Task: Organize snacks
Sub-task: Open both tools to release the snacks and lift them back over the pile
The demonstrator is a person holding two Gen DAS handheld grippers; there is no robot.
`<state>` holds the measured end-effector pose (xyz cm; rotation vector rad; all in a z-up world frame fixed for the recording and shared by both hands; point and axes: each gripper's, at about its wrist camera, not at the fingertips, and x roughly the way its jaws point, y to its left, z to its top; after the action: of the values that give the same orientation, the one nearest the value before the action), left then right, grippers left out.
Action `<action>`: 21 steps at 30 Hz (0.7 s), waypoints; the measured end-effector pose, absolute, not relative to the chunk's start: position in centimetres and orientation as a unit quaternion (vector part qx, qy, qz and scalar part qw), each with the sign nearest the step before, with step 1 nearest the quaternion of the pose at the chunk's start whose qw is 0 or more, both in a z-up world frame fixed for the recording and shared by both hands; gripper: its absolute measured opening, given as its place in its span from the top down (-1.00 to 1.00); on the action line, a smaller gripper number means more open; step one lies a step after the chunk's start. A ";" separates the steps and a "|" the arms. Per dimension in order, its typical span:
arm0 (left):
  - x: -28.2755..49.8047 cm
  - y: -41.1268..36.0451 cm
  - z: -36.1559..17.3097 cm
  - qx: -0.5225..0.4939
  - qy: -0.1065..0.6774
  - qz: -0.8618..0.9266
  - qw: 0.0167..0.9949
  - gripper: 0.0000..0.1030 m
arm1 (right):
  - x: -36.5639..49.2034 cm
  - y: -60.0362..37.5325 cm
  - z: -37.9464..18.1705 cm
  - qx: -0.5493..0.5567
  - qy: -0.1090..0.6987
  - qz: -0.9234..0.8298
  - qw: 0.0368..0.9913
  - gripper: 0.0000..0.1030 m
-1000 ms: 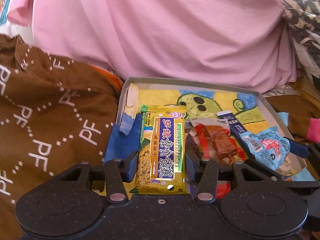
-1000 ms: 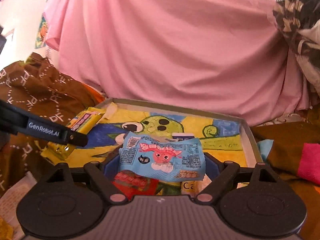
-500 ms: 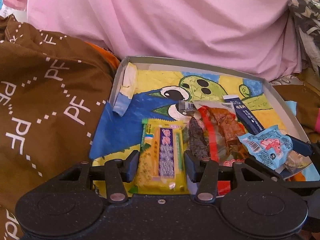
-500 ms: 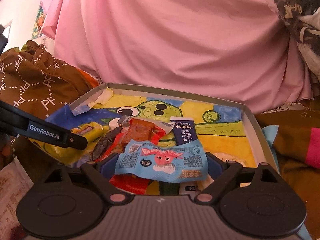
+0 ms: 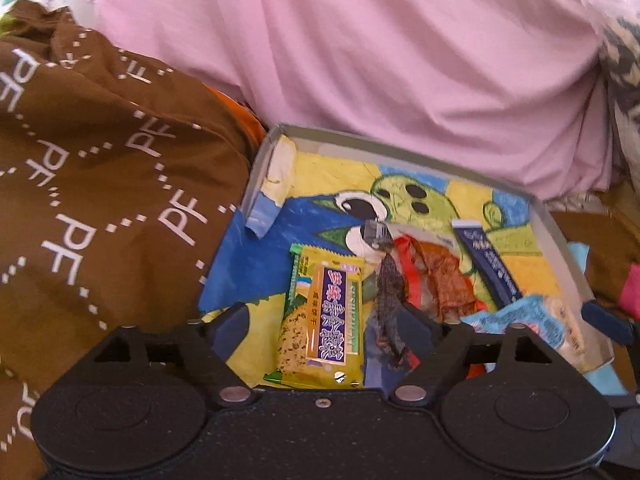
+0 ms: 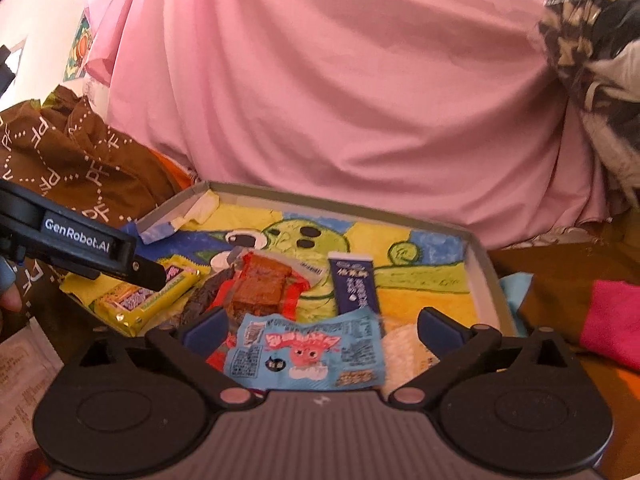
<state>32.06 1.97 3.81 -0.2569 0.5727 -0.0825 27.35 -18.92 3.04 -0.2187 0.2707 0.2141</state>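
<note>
Yellow biscuit pack [image 5: 324,316] lay flat in the tray [image 5: 558,236], near its left-front part, w/ my left gripper [image 5: 326,322] spread wide on either side of it and not touching the wrapper, so that one looked already put down. Just right of it sat the dark strip snack [image 5: 388,280], then the red-wrapped meat snack [image 5: 440,276], partly overlapping each other. Next over, the navy stick pack [image 5: 490,264] lay slanted on the tray's cartoon lining. Furthest right, the blue candy packet [image 6: 308,354] rested at the tray's front-right, over a pale item I couldn't identify. My right gripper [image 6: 320,332] was also wide apart around it, jaws clear of the packet, so I judged it released too.

Progress, as I read it: five snacks were inside the tray, both grippers empty. Left to do, prob. tidying, since the middle items were piled and crooked. A bit of printed packaging showed at the far left edge of the right wrist view, outside the tray; couldn't tell if it was another snack to bring in.
</note>
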 end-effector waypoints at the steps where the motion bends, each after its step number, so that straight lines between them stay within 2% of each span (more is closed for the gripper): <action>1: 31.8 2.0 4.0 -0.132 0.279 -0.039 0.950 -0.66 | 27.1 -19.0 3.3 -0.109 0.130 0.105 0.980 -0.99; 5: 30.6 2.0 4.9 -0.139 0.273 -0.028 0.951 -0.79 | 25.9 -19.5 4.4 -0.108 0.117 0.099 0.982 -0.99; 21: 22.4 0.0 8.9 -0.129 0.219 -0.029 0.967 -0.98 | 18.8 -22.4 8.3 -0.070 0.064 0.089 0.992 -1.00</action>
<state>22.40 0.00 8.90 -0.2618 0.4425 -0.0597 18.83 -22.40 8.27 -0.1410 0.1274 0.1787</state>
